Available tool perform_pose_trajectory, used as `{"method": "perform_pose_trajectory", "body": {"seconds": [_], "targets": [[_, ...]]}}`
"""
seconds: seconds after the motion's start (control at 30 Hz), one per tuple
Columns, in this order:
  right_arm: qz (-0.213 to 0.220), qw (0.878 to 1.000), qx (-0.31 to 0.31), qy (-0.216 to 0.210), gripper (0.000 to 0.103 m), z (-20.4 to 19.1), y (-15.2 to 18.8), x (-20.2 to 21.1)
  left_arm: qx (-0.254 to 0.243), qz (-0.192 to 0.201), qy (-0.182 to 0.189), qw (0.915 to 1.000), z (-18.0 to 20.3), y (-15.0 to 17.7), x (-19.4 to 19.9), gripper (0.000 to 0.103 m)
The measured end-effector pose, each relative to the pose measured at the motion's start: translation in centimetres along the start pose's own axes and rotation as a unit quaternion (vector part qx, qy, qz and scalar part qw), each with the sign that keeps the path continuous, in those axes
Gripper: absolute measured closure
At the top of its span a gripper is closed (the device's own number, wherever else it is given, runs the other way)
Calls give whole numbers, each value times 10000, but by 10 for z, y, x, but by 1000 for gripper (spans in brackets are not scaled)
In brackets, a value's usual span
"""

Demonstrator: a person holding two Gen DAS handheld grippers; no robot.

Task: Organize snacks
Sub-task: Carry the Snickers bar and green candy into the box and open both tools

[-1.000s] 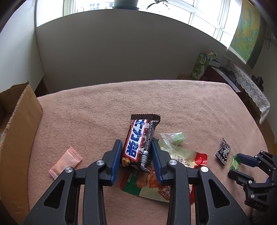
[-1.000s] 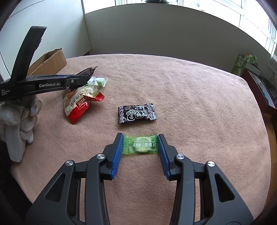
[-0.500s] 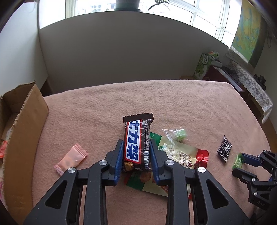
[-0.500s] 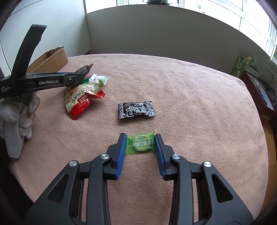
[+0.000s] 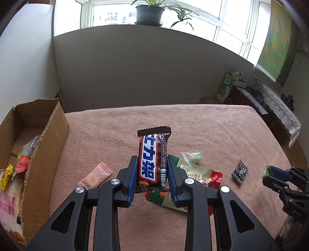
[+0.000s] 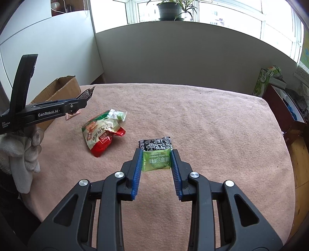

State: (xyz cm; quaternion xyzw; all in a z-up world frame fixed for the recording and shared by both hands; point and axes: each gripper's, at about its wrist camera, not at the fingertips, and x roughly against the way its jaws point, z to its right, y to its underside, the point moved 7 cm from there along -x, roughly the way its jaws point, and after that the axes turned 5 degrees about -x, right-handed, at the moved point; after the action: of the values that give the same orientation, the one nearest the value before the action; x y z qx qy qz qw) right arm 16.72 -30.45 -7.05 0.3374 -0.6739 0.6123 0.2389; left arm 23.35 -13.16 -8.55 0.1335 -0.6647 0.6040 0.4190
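Chocolate bar clamped upright between the blue pads of the left gripper, lifted clear above the pink tablecloth, dark crimped end pointing up. Seen from the right wrist, only the bar's tip poking out past the left gripper, a white-gloved hand wrapped round the handle.

Green plum candy pinched flat between the pads of the right gripper, raised off the cloth, label facing the camera. Same candy just a green corner at the tip of the right gripper in the left wrist view.

Everything else placed off the chocolate bar: red-and-green snack bag lying on the cloth directly beneath and to its right, partly hidden by the gripper finger; small clear packet with a green sweet resting on the bag's far edge. Black sweet wrapper farther right, apart from the bag, flat on the cloth. Pink sachet left of the bar, lying alone. Cardboard box beyond that at the table's left edge, open-topped, several colourful wrappers already inside.

Potted plant on the windowsill behind the grey wall, green carton on the side cabinet to the far right.
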Motion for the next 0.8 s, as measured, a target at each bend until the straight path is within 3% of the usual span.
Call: {"method": "perform_pose_trajectory", "body": {"seconds": [0.37,0.8], "targets": [[234,9988,122,-405,73,-58,-24,12,153,451,-71,9988,-16,-3,48,76],[283,9922,305,-1172,73,-163,-54,-2,612,957,-378,9928,-75,14,106,76]]}}
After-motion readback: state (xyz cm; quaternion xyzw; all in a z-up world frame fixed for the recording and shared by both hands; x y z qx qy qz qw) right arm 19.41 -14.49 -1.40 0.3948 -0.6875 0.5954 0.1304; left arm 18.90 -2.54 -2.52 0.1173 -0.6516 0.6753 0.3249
